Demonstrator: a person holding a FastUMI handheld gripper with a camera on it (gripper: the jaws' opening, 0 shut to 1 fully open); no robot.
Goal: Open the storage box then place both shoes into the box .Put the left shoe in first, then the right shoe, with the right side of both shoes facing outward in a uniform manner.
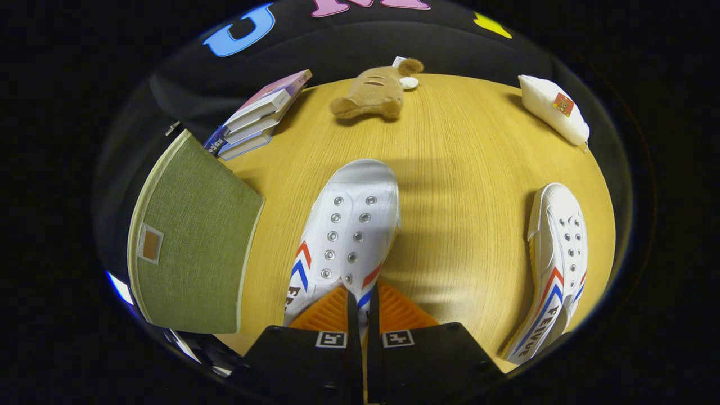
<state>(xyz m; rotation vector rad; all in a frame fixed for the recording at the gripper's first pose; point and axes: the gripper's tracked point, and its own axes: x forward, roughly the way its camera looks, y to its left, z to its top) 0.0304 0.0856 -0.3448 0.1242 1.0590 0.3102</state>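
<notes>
A white canvas shoe (351, 225) with red and blue chevrons points its toe away from me, straight ahead of the fingers. My gripper (361, 295) is shut on the rim at its heel end, the two fingers pressed close with the thin canvas between them. The shoe casts a shadow on the wooden table (461, 169) beyond it. The second white shoe (557, 264) lies to the right, tipped onto its side, toe away from me. The green fabric storage box (191, 242) stands to the left of the held shoe, showing a flat green panel with a small label window; its inside is hidden.
A stack of books (259, 115) lies beyond the box. A brown plush toy (371, 93) sits at the table's far edge, and a white pillow-like pouch (554, 107) lies at the far right. Bare wood separates the two shoes.
</notes>
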